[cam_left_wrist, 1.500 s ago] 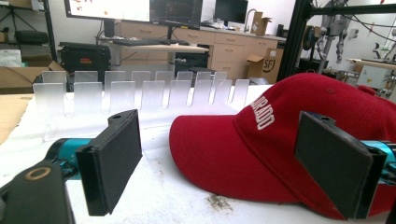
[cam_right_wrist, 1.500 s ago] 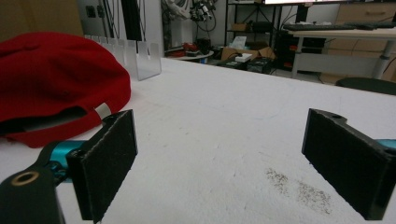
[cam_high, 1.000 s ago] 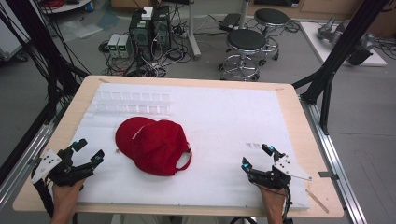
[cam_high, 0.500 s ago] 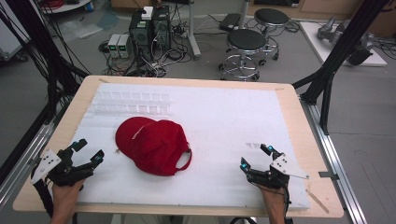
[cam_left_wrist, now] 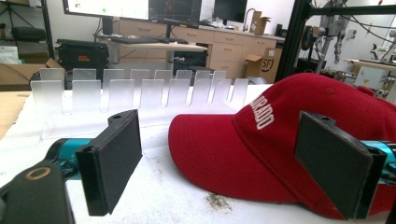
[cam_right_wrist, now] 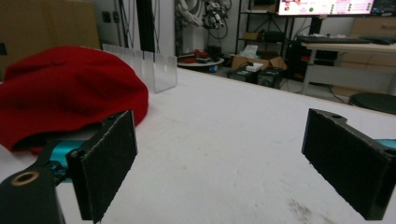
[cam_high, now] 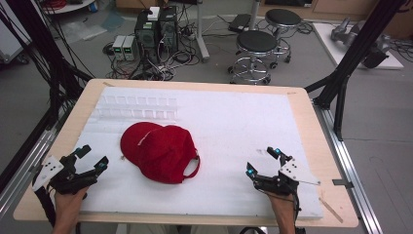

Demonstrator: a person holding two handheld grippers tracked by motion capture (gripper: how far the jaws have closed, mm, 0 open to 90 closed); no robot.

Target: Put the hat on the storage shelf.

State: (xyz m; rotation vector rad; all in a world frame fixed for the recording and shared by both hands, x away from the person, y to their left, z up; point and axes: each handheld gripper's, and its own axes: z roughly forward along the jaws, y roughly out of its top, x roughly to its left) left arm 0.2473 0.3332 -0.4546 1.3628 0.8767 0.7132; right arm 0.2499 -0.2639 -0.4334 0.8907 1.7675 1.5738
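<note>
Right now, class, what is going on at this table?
A person holds a gripper in each hand at a white-covered table. A red cap lies near the middle, in front of a clear slotted rack. The left gripper sits just left of the cap, jaws open and apart from it. The right gripper rests open, well to the cap's right. Nothing is gripped yet.

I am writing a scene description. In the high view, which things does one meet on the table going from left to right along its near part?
left gripper → red cap → right gripper, all on the white-covered table.
</note>
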